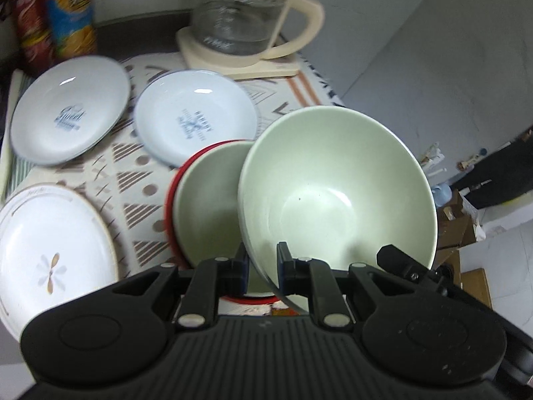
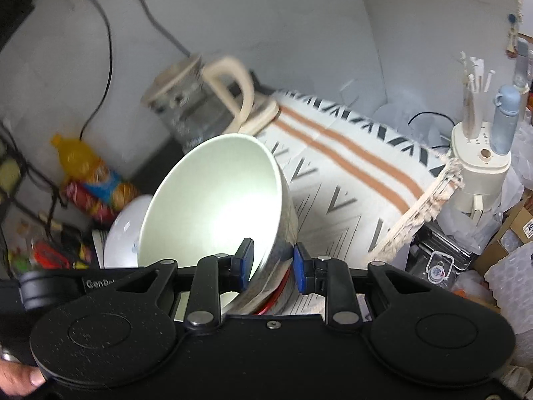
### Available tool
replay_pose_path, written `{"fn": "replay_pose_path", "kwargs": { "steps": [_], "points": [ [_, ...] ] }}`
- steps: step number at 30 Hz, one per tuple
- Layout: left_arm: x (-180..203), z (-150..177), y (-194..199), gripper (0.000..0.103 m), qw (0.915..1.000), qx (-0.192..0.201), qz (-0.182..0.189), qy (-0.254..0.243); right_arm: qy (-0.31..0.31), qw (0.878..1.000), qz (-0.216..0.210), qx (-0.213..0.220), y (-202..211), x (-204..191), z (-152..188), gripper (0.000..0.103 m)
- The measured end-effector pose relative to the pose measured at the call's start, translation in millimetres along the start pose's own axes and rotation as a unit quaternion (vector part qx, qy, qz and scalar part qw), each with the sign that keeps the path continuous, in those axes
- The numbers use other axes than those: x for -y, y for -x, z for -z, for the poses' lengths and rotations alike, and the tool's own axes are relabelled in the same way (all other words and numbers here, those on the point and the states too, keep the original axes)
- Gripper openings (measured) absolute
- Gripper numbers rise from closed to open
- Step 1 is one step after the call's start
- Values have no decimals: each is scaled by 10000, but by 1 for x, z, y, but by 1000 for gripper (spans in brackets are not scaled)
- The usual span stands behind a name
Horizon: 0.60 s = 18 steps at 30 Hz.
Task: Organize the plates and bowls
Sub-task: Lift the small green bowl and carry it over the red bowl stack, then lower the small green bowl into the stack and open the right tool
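Left wrist view, pale green bowl tilted, glossy, rim pinched by left gripper fingers, right gripper likewise.

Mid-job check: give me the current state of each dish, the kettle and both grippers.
green bowl: lifted, tilted, rim pinched by both grippers
second green bowl: resting in the red-rimmed dish
red-rimmed dish: on the cloth
two blue-print plates: flat, side by side
flower plate: flat
glass kettle: upright on its base
left gripper: shut on rim
right gripper: shut on rim
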<state>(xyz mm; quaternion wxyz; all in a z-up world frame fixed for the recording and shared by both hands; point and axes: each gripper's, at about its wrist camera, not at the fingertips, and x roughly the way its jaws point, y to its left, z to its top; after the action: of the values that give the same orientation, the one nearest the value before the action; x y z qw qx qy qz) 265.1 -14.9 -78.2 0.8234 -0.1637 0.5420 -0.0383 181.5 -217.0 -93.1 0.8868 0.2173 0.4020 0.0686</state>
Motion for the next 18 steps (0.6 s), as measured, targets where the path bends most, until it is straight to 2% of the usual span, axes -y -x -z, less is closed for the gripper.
{"fn": "replay_pose_path", "kwargs": {
  "steps": [10,14,18],
  "points": [
    [-32,0,-12,14,9996,-12,-38,296,404,9986,44,-329,-24,-25,5,26],
    [-35,-4,-29,15,9992,-303,-185,200,604,9964,293,-526,-39,-36,6,26],
    [-37,-8,-31,16,9994,-188,-209,195,538,9961,344,-613,-49,-36,3,24]
  ]
}}
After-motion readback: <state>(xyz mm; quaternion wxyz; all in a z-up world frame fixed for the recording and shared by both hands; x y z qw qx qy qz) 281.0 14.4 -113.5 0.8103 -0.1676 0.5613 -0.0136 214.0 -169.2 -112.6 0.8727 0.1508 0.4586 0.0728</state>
